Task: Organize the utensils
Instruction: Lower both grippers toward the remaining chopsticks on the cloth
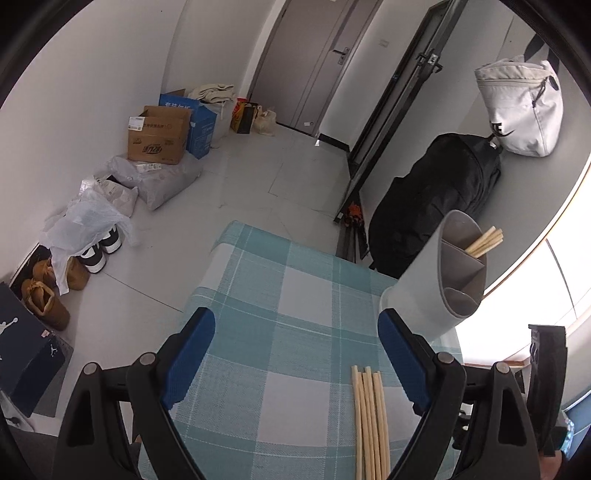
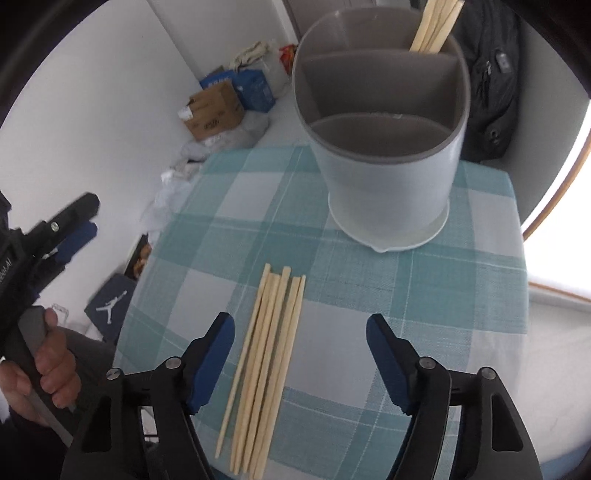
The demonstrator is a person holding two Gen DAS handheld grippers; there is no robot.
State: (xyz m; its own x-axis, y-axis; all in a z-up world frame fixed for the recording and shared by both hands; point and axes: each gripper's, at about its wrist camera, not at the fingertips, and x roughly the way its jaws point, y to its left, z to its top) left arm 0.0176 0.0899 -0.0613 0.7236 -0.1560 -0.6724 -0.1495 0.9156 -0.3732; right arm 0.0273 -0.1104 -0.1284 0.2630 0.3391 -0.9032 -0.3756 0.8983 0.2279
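A desk [image 2: 480, 236] under a teal checked cloth [image 2: 207, 229] carries a grey three-part holder [image 2: 388, 173] at 12 o'clock in the right wrist view, upright, with a few chopsticks [image 2: 436, 26] standing in its far compartment and the other two showing nothing inside. A loose bundle of chopsticks [image 2: 266, 354] lies flat on the cloth at 6 o'clock, near the holder but apart from it. The right gripper [image 2: 301, 363] hovers with fingers [image 2: 214, 362] released around the bundle, not touching it, and the left gripper [image 1: 295, 360] at 9 o'clock also has its fingers [image 1: 192, 362] released, grasping nothing.
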